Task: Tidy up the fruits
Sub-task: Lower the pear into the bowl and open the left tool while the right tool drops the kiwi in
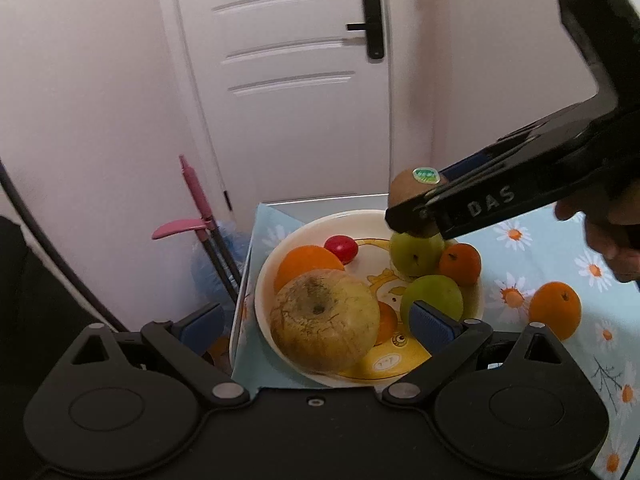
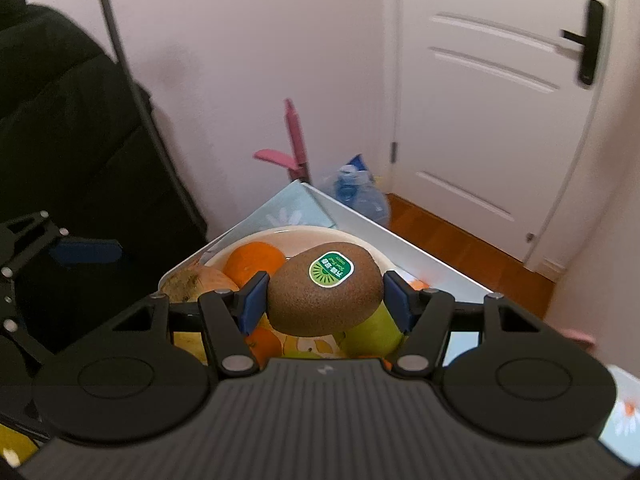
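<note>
Daisy-print worktop [image 1: 560, 240], plate [image 1: 276, 356] at its left edge holding mixed fruit; right gripper [image 2: 324, 300] clamps a kiwi [image 2: 324, 292] above, left gripper [image 1: 316, 324] spread wide, empty.

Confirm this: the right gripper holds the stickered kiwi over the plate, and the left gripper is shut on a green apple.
The left gripper is not shut on an apple; the left wrist view shows it open and empty near the plate, with the green apple lying behind one finger. The rest stands: the right gripper clamps the stickered kiwi over the plate.
</note>
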### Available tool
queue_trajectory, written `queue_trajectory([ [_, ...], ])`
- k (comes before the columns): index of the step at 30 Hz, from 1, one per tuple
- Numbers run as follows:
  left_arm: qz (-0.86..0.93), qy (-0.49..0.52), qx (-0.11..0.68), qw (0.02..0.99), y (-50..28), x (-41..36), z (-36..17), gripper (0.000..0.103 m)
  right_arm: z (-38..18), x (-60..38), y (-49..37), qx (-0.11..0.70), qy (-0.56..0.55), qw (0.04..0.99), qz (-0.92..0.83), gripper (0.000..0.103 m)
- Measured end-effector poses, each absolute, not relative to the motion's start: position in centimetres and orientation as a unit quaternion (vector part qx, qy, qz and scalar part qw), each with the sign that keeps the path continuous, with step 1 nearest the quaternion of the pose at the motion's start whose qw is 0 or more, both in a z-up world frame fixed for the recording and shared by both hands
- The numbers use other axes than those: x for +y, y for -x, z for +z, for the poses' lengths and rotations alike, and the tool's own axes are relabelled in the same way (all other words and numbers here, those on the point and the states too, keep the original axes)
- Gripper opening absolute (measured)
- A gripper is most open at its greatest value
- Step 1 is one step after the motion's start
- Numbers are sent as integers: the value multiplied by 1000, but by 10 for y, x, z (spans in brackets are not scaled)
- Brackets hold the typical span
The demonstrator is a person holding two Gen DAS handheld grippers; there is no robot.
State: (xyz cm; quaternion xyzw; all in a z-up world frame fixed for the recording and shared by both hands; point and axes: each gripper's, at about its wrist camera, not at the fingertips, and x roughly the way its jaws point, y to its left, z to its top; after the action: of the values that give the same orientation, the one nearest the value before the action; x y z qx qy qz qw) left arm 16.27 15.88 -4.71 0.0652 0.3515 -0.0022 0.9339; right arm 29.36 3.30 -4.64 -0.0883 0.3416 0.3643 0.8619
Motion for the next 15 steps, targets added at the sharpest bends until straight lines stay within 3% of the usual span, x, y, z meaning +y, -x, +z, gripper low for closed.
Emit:
queue_trajectory([
  [15, 47, -50, 372, 926, -173, 154, -57, 101, -89, 53, -337, 346, 107, 809, 463, 78],
])
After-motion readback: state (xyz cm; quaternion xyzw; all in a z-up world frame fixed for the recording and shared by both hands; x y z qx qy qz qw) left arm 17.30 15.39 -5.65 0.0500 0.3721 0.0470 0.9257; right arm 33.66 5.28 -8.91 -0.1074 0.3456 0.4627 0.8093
